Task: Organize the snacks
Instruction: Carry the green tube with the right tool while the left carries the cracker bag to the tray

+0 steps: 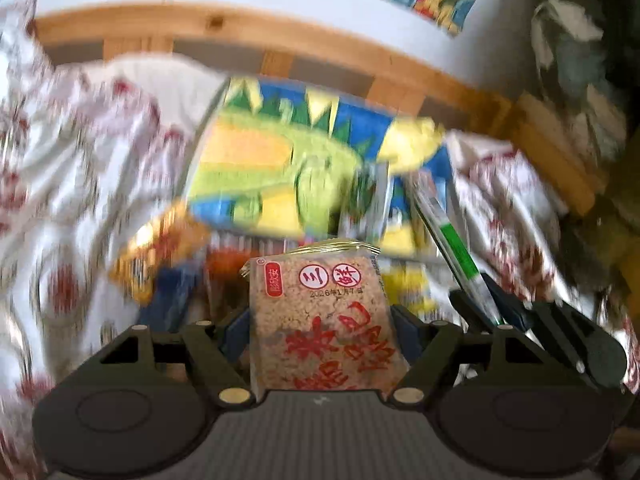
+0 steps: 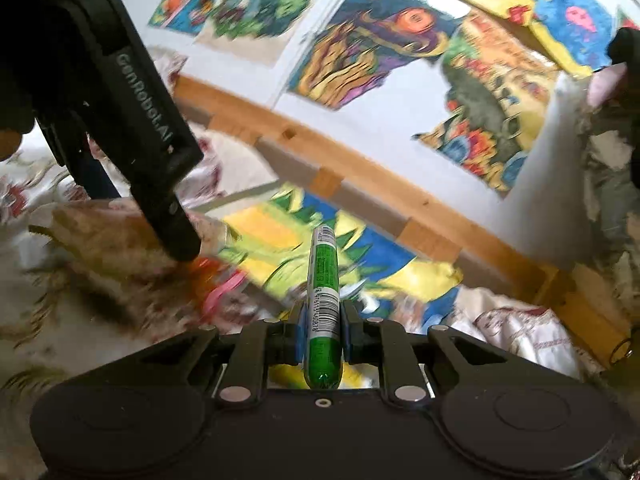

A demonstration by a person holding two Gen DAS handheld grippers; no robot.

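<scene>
Left gripper (image 1: 320, 320) clamps crumbly, light rice cake (image 1: 320, 320) by sides, frame centre; right gripper (image 2: 322, 338) pinches stiff, slippery green stick (image 2: 323, 280) near base

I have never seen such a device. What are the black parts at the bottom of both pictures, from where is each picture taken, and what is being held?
The black parts are two hand-held grippers, each with two fingers; a person carries one in each hand. There is no robot arm. Each picture comes from a camera on one gripper, looking forward along its fingers.

In the left wrist view, the left gripper is shut on a flat pack of brown rice cracker with red print. In the right wrist view, the right gripper is shut on a thin green snack stick with a barcode.

Below lie a red-patterned white cloth, a colourful drawing and some blurred snack packets.
</scene>
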